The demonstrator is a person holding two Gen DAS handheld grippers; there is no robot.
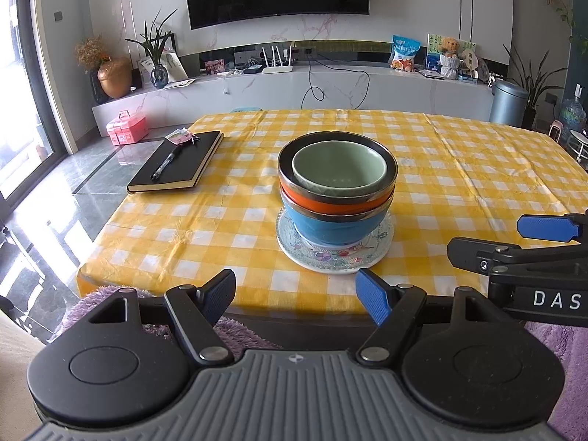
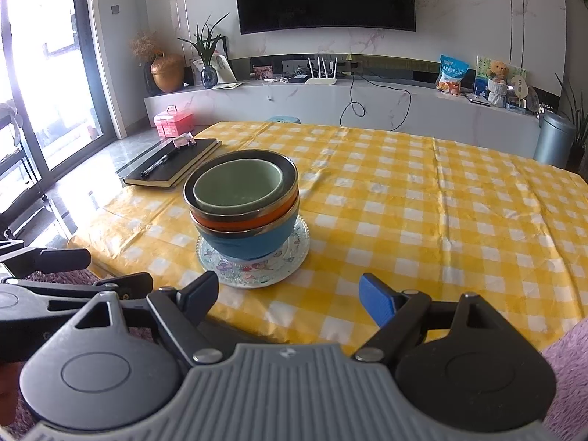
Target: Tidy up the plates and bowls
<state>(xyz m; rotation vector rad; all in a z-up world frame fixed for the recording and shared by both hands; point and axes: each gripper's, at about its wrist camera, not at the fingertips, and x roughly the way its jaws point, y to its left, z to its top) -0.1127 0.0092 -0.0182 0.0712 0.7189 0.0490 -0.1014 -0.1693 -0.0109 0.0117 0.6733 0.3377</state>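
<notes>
Green bowl (image 1: 340, 169) nested in orange bowl (image 1: 305, 198) and blue bowl (image 1: 330, 228) on floral plate (image 1: 330, 261), yellow-checked counter (image 1: 459, 183), left gripper (image 1: 295, 294) and right gripper (image 2: 288, 292) jaws released, empty, right view alone shows counter's right side, plate centre hidden.

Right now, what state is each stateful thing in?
Green ceramic bowl: upright, nested in orange bowl.
Orange metal-rimmed bowl: nested in blue bowl.
Blue bowl: on patterned glass plate.
Black notebook: closed, pen on top.
Left gripper: open, empty.
Right gripper: open, empty.
</notes>
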